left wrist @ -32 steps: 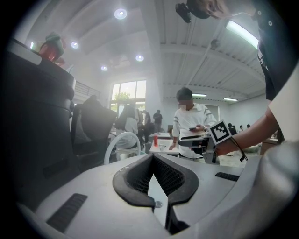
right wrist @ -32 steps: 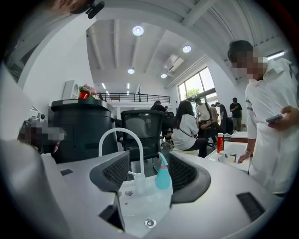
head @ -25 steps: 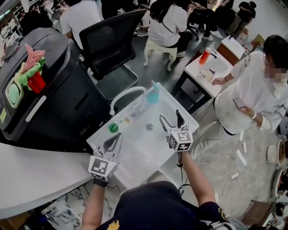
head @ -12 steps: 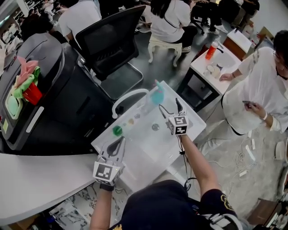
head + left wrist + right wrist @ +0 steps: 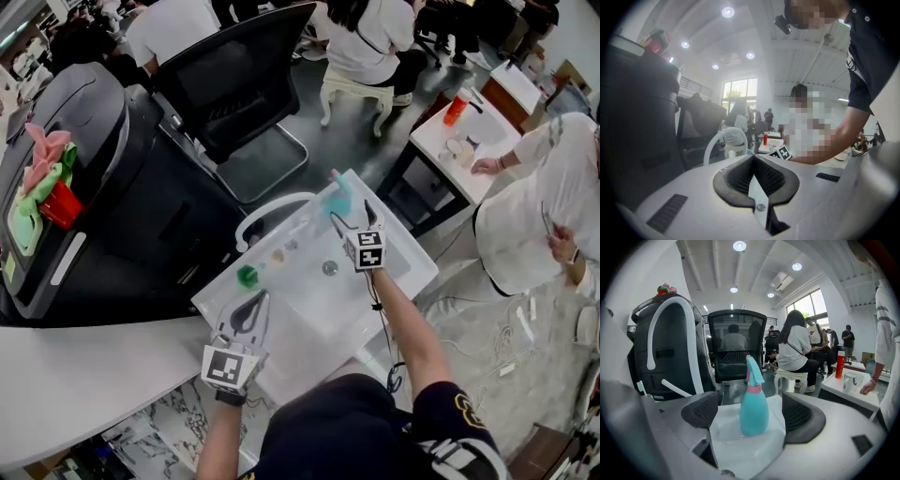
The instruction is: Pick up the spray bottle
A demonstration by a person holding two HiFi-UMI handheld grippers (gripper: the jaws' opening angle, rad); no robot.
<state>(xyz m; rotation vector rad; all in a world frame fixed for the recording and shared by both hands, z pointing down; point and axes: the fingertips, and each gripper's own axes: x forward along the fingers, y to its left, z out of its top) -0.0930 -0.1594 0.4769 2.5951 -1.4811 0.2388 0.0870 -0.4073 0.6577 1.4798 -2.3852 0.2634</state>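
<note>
1. The spray bottle [image 5: 753, 404] is blue-green, with a pink ring round its neck and a pointed spray top.
2. It stands straight up.
3. It is at the far end of the white sink [image 5: 309, 314].
4. It is between the wide-apart jaws of the right gripper [image 5: 351, 217], which do not touch it.

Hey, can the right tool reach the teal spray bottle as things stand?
Likely yes: the right tool, jaws just opened wide, points at the upright teal plastic spray bottle just ahead of the gap, nothing between them.
</note>
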